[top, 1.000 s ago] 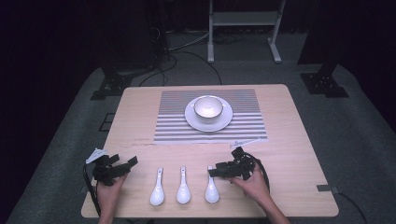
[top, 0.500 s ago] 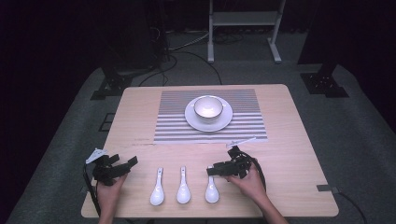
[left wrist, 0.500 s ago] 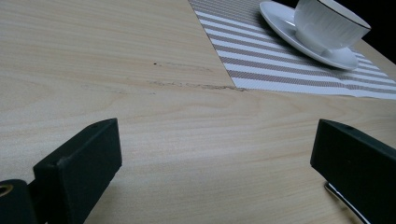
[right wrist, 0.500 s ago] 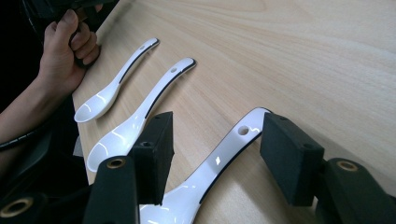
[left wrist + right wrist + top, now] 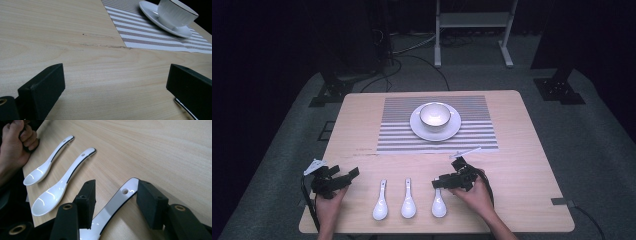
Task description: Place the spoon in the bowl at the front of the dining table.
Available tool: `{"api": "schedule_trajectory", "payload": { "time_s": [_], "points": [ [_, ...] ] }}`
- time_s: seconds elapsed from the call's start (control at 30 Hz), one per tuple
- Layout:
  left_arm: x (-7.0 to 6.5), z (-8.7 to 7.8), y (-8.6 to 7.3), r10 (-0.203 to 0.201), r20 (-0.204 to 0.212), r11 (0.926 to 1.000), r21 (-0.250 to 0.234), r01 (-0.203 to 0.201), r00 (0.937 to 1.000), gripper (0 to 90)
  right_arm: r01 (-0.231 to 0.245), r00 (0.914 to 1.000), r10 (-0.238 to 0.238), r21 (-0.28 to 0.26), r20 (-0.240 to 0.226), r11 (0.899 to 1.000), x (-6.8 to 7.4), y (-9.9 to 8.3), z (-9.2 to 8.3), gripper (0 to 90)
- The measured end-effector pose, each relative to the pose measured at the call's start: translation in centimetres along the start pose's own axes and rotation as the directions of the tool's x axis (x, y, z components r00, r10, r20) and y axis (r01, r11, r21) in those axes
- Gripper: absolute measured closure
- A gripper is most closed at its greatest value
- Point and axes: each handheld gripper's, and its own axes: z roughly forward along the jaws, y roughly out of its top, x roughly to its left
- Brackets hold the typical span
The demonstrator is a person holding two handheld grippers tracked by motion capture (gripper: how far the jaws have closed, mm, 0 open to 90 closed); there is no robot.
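Right gripper (image 5: 115,200) closing around spoon (image 5: 112,205); cup (image 5: 435,114) on saucer (image 5: 452,131).

Both forearms bare, no sleeves in sight. Left gripper (image 5: 353,172) — black body, blocky matte jaws, a pale three-cornered plate on top, black cable trailing. Right gripper (image 5: 437,183) — black too; square pads (image 5: 86,201), brass-ringed screw holes, looped black cable.
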Motion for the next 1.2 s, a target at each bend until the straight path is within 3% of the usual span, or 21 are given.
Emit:
{"api": "schedule_trajectory", "payload": {
  "time_s": [0.2,0.33,0.5,0.6,0.7,0.83,0.93,1.1,1.17,1.2],
  "points": [
    [0.0,0.0,0.0,-0.001,0.000,1.0000,-0.003,0.001,1.0000,0.5,0.027,0.9990,-0.027,-0.001,0.035,1.000,0.5,-0.2,0.3,51.4],
    [0.0,0.0,0.0,-0.001,-0.001,1.0000,-0.002,0.001,1.0000,0.5,0.077,0.9917,-0.075,-0.012,0.104,0.997,1.1,-0.4,0.5,58.8],
    [0.0,0.0,0.0,0.001,-0.002,1.0000,0.000,-0.001,1.0000,0.5,0.073,0.9889,-0.071,-0.010,0.130,0.997,1.3,-0.4,0.6,61.7],
    [0.0,0.0,0.0,0.000,-0.002,1.0000,0.000,0.000,1.0000,0.5,0.078,0.9859,-0.077,-0.005,0.149,0.997,1.4,-0.4,0.6,68.3],
    [0.0,0.0,0.0,0.000,0.000,1.0000,-0.003,0.000,1.0000,0.5,0.068,0.9883,-0.069,0.012,0.136,0.998,1.4,-0.3,0.7,74.6],
    [0.0,0.0,0.0,0.001,0.001,1.0000,-0.004,-0.001,1.0000,0.5,0.073,0.9878,-0.078,0.041,0.135,0.996,1.4,0.0,0.7,76.1],
    [0.0,0.0,0.0,0.000,0.001,1.0000,-0.004,0.000,1.0000,0.5,0.085,0.9862,-0.094,0.066,0.137,0.994,1.5,0.1,0.7,84.0],
    [0.0,0.0,0.0,0.000,0.001,1.0000,-0.005,0.000,1.0000,0.5,0.075,0.9889,-0.084,0.077,0.123,0.994,1.4,0.1,0.6,84.4],
    [0.0,0.0,0.0,0.001,0.000,1.0000,-0.004,-0.001,1.0000,0.5,0.064,0.9926,-0.071,0.069,0.099,0.996,1.2,0.1,0.3,84.5],
    [0.0,0.0,0.0,0.001,0.000,1.0000,-0.004,-0.001,1.0000,0.5,0.040,0.9971,-0.043,0.048,0.063,0.998,1.0,0.2,-0.2,84.6]
  ]
}}
